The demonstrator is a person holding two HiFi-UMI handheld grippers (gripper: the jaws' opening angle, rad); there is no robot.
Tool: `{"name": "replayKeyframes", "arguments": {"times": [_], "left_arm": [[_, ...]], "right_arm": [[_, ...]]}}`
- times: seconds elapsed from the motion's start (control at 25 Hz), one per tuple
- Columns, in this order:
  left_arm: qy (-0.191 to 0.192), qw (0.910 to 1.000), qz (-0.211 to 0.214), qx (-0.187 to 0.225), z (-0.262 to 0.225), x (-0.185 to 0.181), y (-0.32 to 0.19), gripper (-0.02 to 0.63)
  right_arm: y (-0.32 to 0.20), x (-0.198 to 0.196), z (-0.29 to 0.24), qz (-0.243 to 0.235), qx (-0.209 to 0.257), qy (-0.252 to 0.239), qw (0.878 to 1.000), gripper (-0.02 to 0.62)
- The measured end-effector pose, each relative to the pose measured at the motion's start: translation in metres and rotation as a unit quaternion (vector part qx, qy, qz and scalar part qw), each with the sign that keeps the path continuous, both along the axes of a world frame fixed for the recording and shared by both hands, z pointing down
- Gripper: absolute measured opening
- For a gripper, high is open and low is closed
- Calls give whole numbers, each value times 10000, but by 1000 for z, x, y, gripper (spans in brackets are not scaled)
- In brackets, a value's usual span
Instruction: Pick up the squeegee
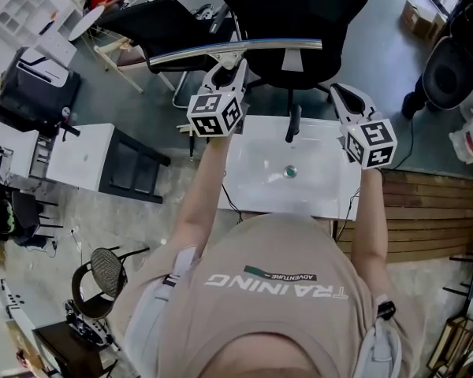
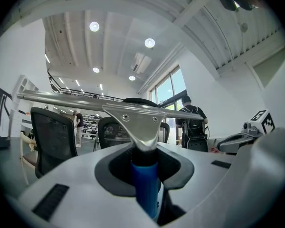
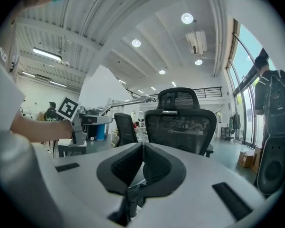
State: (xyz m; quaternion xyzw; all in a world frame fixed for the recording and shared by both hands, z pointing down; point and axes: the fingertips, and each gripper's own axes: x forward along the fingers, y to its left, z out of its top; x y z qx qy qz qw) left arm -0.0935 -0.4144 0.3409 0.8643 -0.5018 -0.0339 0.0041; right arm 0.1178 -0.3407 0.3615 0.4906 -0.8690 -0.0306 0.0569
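The squeegee (image 1: 238, 50) has a long metal blade and a blue handle (image 2: 145, 186). It is held up in the air above the far edge of the white table (image 1: 315, 195). My left gripper (image 1: 227, 75) is shut on the handle, and in the left gripper view the blade (image 2: 85, 100) runs level across the picture just past the jaws. My right gripper (image 1: 340, 95) hangs to the right of it, shut with nothing between its pads (image 3: 133, 163). From the right gripper view I see the left gripper (image 3: 78, 127) and the squeegee blade (image 3: 128, 100) at the left.
A black mesh office chair (image 1: 296, 14) stands right behind the table, with another dark chair (image 1: 154, 22) to its left. A small green round thing (image 1: 290, 171) lies on the table. A white cabinet (image 1: 83, 157) stands at the left and a wooden deck (image 1: 426, 211) at the right.
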Motion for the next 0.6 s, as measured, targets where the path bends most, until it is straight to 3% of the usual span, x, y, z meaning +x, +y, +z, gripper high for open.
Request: {"name": "replayKeyframes", "arguments": {"times": [0.6], "left_arm": [[-98, 9999, 11, -56, 5, 3, -3, 98]], "right_arm": [[1, 14, 1, 79, -55, -266, 9996, 37]]}}
